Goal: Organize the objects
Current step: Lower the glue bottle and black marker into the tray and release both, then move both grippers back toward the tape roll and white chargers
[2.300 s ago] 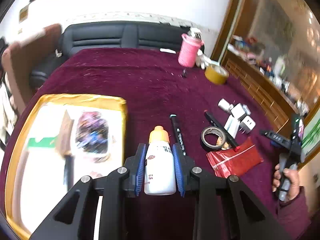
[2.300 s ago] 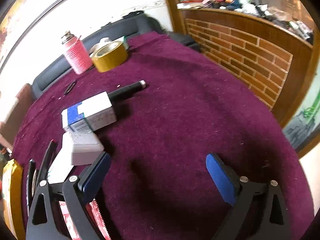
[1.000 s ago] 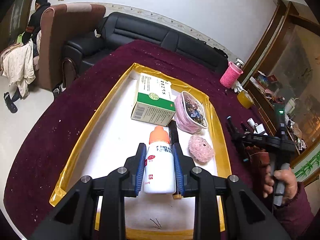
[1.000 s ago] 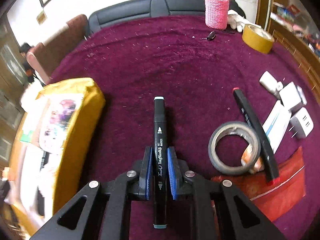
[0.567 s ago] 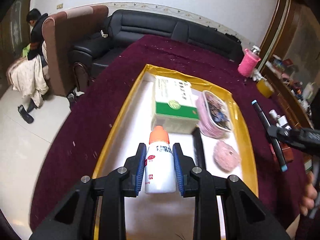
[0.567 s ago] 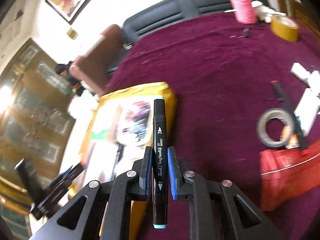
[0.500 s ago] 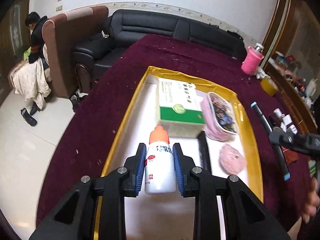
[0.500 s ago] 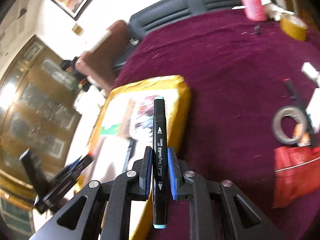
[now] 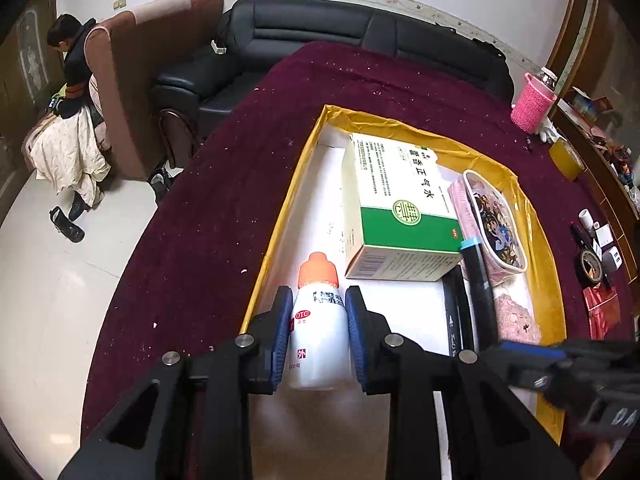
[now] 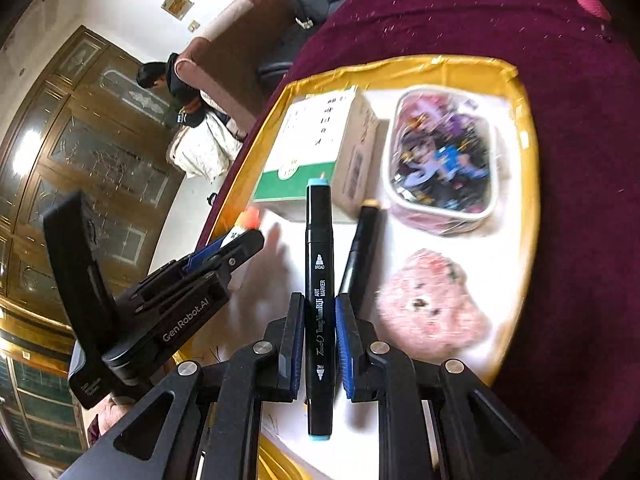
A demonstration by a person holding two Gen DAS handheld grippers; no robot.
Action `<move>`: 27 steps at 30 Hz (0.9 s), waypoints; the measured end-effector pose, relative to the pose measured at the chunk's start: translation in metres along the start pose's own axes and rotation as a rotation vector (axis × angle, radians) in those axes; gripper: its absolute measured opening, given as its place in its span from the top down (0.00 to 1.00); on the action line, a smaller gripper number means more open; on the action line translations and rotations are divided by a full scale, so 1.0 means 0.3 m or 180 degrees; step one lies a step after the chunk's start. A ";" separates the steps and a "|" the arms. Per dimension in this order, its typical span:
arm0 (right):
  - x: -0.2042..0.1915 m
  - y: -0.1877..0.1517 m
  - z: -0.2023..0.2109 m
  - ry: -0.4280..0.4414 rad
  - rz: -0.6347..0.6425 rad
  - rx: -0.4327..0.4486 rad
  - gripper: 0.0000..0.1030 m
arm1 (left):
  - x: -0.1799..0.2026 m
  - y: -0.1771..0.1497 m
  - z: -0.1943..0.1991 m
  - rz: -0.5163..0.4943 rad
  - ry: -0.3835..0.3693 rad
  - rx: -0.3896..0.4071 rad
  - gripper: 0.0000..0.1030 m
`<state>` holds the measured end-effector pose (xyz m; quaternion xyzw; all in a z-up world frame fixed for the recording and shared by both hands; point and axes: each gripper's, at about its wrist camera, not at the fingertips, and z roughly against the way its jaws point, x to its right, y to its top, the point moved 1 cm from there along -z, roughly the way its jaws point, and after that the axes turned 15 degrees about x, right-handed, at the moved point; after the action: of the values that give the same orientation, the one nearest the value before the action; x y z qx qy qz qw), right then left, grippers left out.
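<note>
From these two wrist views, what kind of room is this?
Probably a home living room: a black leather sofa and brown armchair beside a table with a maroon cloth, plus wooden glass-panelled doors.

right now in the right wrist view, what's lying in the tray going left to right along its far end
green and white box → clear pouch with colourful contents, both inside the yellow-rimmed tray
</note>
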<state>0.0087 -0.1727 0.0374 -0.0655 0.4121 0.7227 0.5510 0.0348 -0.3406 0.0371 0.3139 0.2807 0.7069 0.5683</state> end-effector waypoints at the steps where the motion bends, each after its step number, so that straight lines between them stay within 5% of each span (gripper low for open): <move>1: -0.005 -0.001 -0.012 -0.0004 -0.0004 -0.0018 0.83 | -0.002 0.000 0.002 0.0022 -0.0012 0.0004 0.75; 7: -0.043 -0.015 -0.075 -0.0033 0.0055 -0.0103 0.83 | -0.019 0.005 0.066 0.0168 -0.0106 0.0149 0.71; 12: -0.067 -0.029 -0.133 -0.0045 0.0084 -0.0238 0.83 | -0.052 0.028 0.165 0.0321 -0.0107 0.0418 0.40; 20: -0.101 -0.043 -0.162 -0.0003 0.0129 -0.0295 0.80 | -0.071 0.046 0.235 0.0494 -0.0147 0.0540 0.24; 27: -0.099 -0.036 -0.032 -0.0010 0.0397 0.0001 0.38 | -0.049 0.039 0.267 0.0614 -0.0219 0.0535 0.20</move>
<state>0.0260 -0.2005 0.0418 -0.0385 0.4147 0.7556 0.5056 0.0909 -0.3542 0.0957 0.4101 0.2877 0.7211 0.4786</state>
